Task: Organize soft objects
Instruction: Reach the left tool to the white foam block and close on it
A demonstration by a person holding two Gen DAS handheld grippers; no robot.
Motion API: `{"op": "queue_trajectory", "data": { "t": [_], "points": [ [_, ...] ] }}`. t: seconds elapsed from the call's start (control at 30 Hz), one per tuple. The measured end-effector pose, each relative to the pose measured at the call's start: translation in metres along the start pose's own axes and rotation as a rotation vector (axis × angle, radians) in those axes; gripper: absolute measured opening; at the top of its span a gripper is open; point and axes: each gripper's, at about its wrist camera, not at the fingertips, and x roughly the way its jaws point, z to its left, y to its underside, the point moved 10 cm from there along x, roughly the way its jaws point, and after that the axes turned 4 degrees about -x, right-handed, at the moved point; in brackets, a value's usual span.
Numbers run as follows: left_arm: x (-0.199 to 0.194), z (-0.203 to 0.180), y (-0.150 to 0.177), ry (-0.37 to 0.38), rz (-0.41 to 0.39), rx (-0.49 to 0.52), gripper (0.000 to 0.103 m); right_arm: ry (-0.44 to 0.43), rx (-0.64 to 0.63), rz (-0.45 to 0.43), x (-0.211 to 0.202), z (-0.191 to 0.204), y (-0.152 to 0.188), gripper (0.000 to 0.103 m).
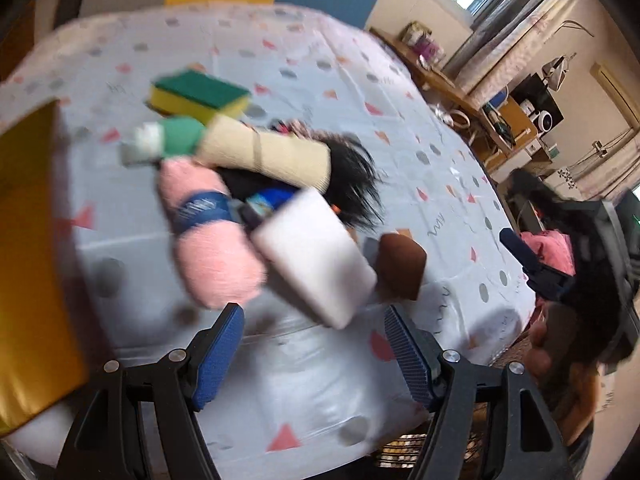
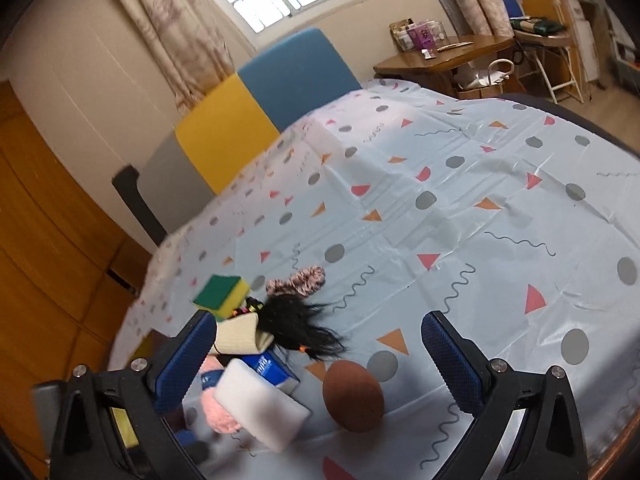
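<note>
A pile of soft objects lies on the patterned tablecloth (image 1: 400,132): a green-and-yellow sponge (image 1: 199,95), a beige roll (image 1: 268,151), a green roll (image 1: 176,138), pink yarn with a blue band (image 1: 212,236), a white foam block (image 1: 316,256), black hair (image 1: 356,184) and a brown oval pad (image 1: 402,266). My left gripper (image 1: 314,354) is open and empty, just short of the white block. My right gripper (image 2: 320,364) is open and empty above the pile; the white block (image 2: 260,408), brown pad (image 2: 354,396), sponge (image 2: 222,290), black hair (image 2: 296,324) and a pink scrunchie (image 2: 298,280) show there.
A yellow cushion (image 1: 28,264) lies at the table's left edge. Blue and yellow chair backs (image 2: 296,76) stand behind the table. A wooden desk (image 2: 444,56) with jars stands at the right. The person's hand and the other gripper (image 1: 568,280) show at right.
</note>
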Motion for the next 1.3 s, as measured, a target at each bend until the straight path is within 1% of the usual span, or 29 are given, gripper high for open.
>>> {"op": "queue_trajectory", "data": {
  "t": [0.07, 0.17, 0.2, 0.23, 0.27, 0.3, 0.33, 0.4, 0.5, 0.53, 0.6, 0.63, 0.67, 0.7, 0.77, 0.87, 0.97, 1.0, 1.07, 1.1, 1.2, 1.3],
  "points": [
    [0.016, -0.006, 0.000, 0.013, 0.039, -0.034, 0.073, -0.026, 0.018, -0.009, -0.002, 0.000, -0.001, 0.103],
    [0.033, -0.007, -0.006, -0.034, 0.039, -0.063, 0.075, -0.041, 0.036, -0.012, -0.001, -0.002, -0.002, 0.103],
    [0.039, -0.009, -0.008, -0.030, 0.055, -0.082, 0.075, -0.046, 0.038, -0.015, -0.001, -0.002, -0.002, 0.103],
    [0.043, -0.008, -0.009, -0.032, 0.063, -0.108, 0.076, -0.049, 0.038, -0.015, -0.001, -0.002, -0.002, 0.103],
    [0.046, -0.007, -0.010, -0.037, 0.064, -0.136, 0.081, -0.054, 0.038, -0.012, -0.001, -0.001, -0.002, 0.103],
    [0.049, -0.007, -0.013, -0.039, 0.064, -0.160, 0.084, -0.058, 0.037, -0.010, 0.000, -0.001, -0.002, 0.103],
    [0.052, -0.008, -0.015, -0.046, 0.067, -0.178, 0.085, -0.064, 0.035, -0.006, 0.001, 0.000, -0.002, 0.103],
    [0.058, -0.004, -0.018, -0.063, 0.079, -0.230, 0.085, -0.072, 0.034, -0.005, 0.001, 0.001, -0.001, 0.103],
    [0.068, -0.002, -0.021, -0.073, 0.090, -0.282, 0.085, -0.082, 0.036, -0.002, 0.001, 0.001, -0.001, 0.103],
    [0.072, 0.001, -0.022, -0.086, 0.092, -0.302, 0.085, -0.084, 0.037, 0.000, 0.001, 0.001, -0.001, 0.103],
    [0.078, 0.007, -0.022, -0.113, 0.100, -0.327, 0.081, -0.093, 0.041, 0.006, 0.002, 0.001, 0.000, 0.103],
    [0.078, 0.007, -0.024, -0.114, 0.086, -0.322, 0.077, -0.093, 0.044, 0.009, 0.003, 0.000, 0.000, 0.103],
    [0.077, 0.006, -0.026, -0.127, 0.075, -0.300, 0.062, -0.091, 0.048, 0.010, 0.003, -0.001, 0.000, 0.103],
    [0.078, 0.006, -0.026, -0.125, 0.079, -0.284, 0.058, -0.091, 0.051, 0.011, 0.004, -0.001, 0.000, 0.103],
    [0.075, 0.005, -0.026, -0.096, 0.081, -0.257, 0.057, -0.081, 0.060, 0.024, 0.007, -0.004, 0.002, 0.103],
    [0.070, 0.007, -0.020, -0.092, 0.077, -0.192, 0.055, -0.091, 0.096, 0.043, 0.009, -0.009, 0.004, 0.103],
    [0.061, 0.003, -0.007, -0.056, 0.097, -0.090, 0.055, -0.089, 0.125, 0.066, 0.012, -0.014, 0.006, 0.103],
    [0.058, 0.001, -0.001, -0.042, 0.113, -0.054, 0.055, -0.090, 0.133, 0.080, 0.014, -0.015, 0.008, 0.103],
    [0.050, 0.000, 0.011, -0.020, 0.141, -0.017, 0.055, -0.087, 0.140, 0.116, 0.020, -0.017, 0.012, 0.103],
    [0.048, 0.001, 0.018, -0.011, 0.169, 0.005, 0.055, -0.090, 0.142, 0.137, 0.023, -0.016, 0.015, 0.103],
    [0.042, 0.013, 0.029, -0.023, 0.198, 0.011, 0.056, -0.091, 0.129, 0.206, 0.031, -0.014, 0.024, 0.103],
    [0.042, 0.021, 0.025, -0.046, 0.177, 0.019, 0.059, -0.076, 0.107, 0.265, 0.039, -0.011, 0.032, 0.103]
  ]
}}
